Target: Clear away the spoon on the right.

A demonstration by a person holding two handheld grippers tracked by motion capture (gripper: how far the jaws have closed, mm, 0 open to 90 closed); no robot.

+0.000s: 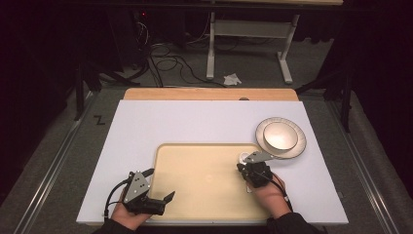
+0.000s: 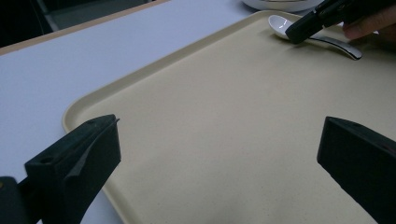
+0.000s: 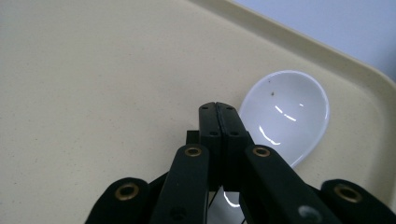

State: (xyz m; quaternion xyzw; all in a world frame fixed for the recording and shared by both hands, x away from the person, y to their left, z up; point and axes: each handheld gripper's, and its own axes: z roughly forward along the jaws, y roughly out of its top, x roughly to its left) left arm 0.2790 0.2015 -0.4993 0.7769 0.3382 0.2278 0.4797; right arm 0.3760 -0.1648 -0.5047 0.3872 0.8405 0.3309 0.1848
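A white ceramic spoon (image 1: 243,157) (image 3: 289,112) lies at the far right corner of a beige tray (image 1: 204,190) (image 3: 93,70). My right gripper (image 1: 242,167) (image 3: 217,109) is shut, its pads pressed flat together, with the tips right over the spoon where bowl meets handle. I see nothing between the pads. In the left gripper view that gripper (image 2: 294,35) touches down on the spoon (image 2: 280,23), whose handle runs off to the right. My left gripper (image 1: 160,184) (image 2: 219,154) is open wide over the tray's (image 2: 210,116) near left corner, holding nothing.
A white bowl (image 1: 280,135) sits on a rimmed plate (image 1: 300,146) just beyond the tray's right corner. The tray rests on a white mat (image 1: 146,126) over a wooden tabletop. Cables and a desk frame stand on the floor behind.
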